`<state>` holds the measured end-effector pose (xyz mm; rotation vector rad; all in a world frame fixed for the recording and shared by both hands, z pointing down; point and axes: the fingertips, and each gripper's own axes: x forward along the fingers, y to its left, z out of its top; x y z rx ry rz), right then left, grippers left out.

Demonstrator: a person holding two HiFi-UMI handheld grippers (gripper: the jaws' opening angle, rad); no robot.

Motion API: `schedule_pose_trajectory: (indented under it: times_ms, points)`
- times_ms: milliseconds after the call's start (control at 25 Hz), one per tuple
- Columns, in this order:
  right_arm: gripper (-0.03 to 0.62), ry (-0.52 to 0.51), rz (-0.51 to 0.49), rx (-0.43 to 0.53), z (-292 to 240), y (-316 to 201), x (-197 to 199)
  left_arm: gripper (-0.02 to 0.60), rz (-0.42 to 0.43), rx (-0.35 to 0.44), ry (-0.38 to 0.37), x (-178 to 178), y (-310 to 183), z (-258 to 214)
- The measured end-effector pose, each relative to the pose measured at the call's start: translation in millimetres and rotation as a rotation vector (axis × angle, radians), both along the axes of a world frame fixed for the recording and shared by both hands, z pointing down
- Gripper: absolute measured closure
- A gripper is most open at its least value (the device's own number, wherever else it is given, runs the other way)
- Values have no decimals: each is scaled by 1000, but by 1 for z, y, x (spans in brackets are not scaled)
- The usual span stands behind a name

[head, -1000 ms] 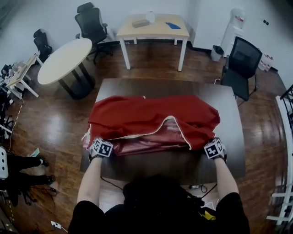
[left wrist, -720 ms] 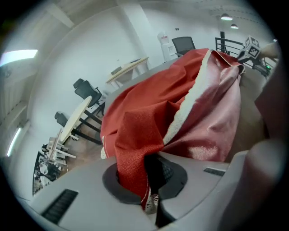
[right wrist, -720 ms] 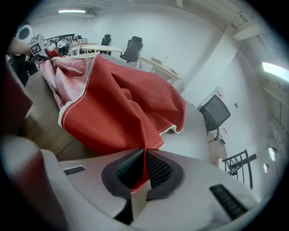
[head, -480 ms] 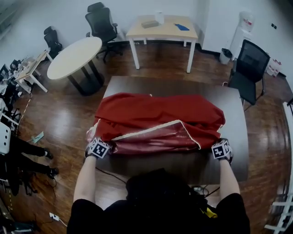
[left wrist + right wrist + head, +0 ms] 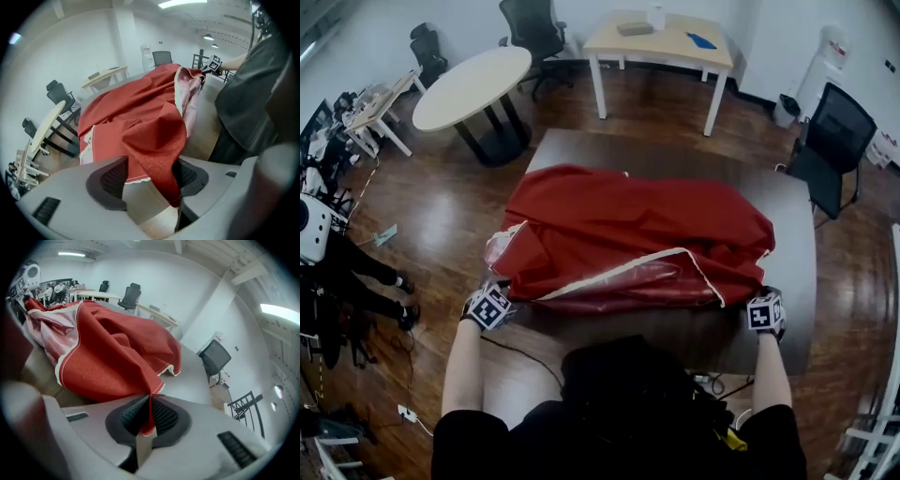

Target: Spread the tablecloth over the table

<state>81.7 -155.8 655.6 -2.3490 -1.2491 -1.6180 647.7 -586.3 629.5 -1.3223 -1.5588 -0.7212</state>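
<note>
Red tablecloth [image 5: 628,220] lies bunched and folded over itself on the dark desk [image 5: 675,155]. Its pale underside and white-trimmed hem show along the near edge, and the desk's far strip and right end are uncovered. Room: glossy wood floor [image 5: 441,187], white round table [image 5: 473,82] and pale rectangular table [image 5: 661,42] beyond, black office chair [image 5: 836,141] at the right. Left gripper [image 5: 150,180]: fingers have just been opening and stand spread, with a cloth corner hanging unpinched between them; right gripper [image 5: 149,417]: fingers pressed together, pinching the cloth's hem near the desk's near right.
</note>
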Motion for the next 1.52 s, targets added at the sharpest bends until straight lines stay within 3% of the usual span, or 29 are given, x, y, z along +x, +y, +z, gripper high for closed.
schedule_pose_trajectory:
  times_ms: [120,240,360,640,960,1080,1240,1280,1360,1440,1520]
  points:
    - [583,48,-28,-25,-12,2,3,203,-84,-90,10,3,-4,-39]
    - [583,75,-5,-31,-9,8,-9,199,-119,-191,29,0,6,-88]
    - [583,106,-12,-45,-9,11,-10,200,-56,-252,39,-25,38,-109]
    - [583,235,-84,-45,-21,-2,-3,201,200,-253,-21,-149,144,-61]
    - [583,540,-334,33,-83,-42,14,199,599,-281,216,-308,289,-24]
    - [583,616,-393,2,-114,-57,16,163,796,-232,186,-372,306,-8]
    - [585,790,-394,22,-149,-72,15,169,976,-167,152,-432,306,9]
    - [584,817,-384,26,-155,-73,14,179,1006,-154,129,-443,304,9]
    - [585,800,-339,5,-153,-67,9,371,1027,-147,87,-456,299,7]
    - [585,715,-255,-35,-137,-54,-1,532,1000,-162,38,-460,294,0]
    - [583,652,-162,-57,-124,-39,-7,555,950,-173,-49,-461,286,-15]
